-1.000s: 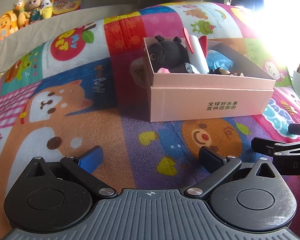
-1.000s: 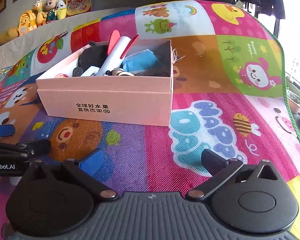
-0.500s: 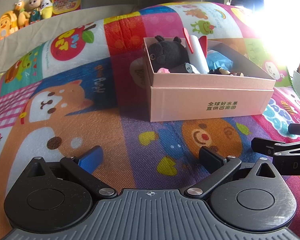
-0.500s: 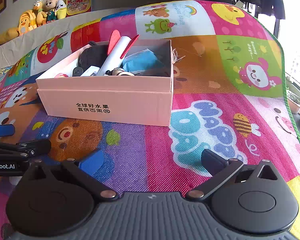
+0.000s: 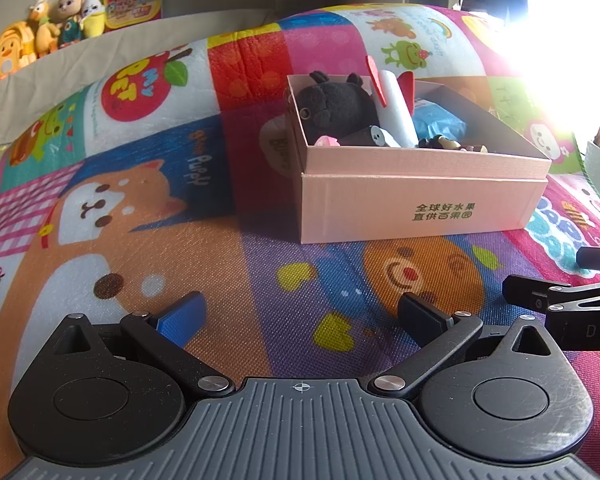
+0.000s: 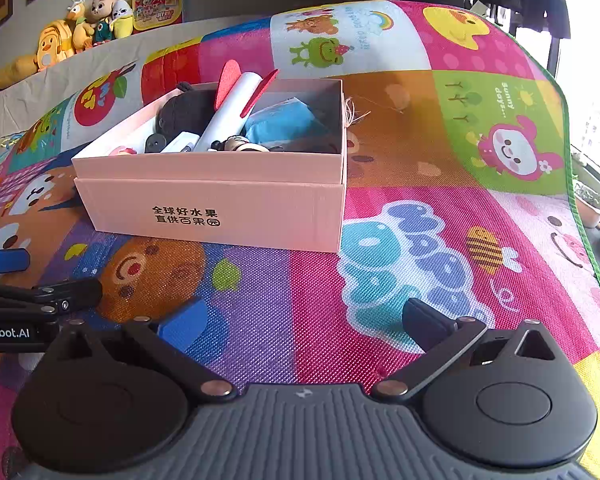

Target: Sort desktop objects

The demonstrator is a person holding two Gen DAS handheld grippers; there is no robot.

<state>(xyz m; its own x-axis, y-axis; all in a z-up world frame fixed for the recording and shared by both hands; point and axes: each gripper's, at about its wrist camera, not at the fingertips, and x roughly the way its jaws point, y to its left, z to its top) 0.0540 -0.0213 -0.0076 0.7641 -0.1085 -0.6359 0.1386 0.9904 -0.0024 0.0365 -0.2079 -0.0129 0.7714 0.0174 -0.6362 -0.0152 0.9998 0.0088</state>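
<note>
Sunlight from a window on the right falls across a bright cartoon play mat [image 6: 420,216] that covers the whole work surface. Over it the left gripper [image 5: 300,316] hangs with its jaws spread wide and nothing between them, one blue pad and one black pad framing a purple patch of mat. The right gripper [image 6: 304,320] stands the same way, jaws released and bare, above the purple and pink squares. Each gripper shows at the edge of the other's view, so the two sit side by side and apart. Ahead of both, resting on the mat beyond an orange bear face, is a pink cardboard box [image 6: 220,208] with dark printed characters on its near wall and no lid on top. Inside it lie the sorted things: a black plush toy [image 5: 336,104] in the far left corner, a white tube with red fins [image 6: 232,112] leaning up over the rim, a blue packet [image 6: 284,120] toward the right side, and some small pieces along the near wall that are too small to name. Farther back, a row of plush dolls [image 6: 88,24] sits on a ledge against the grey wall, beside a colourful printed card [image 6: 158,4].
</note>
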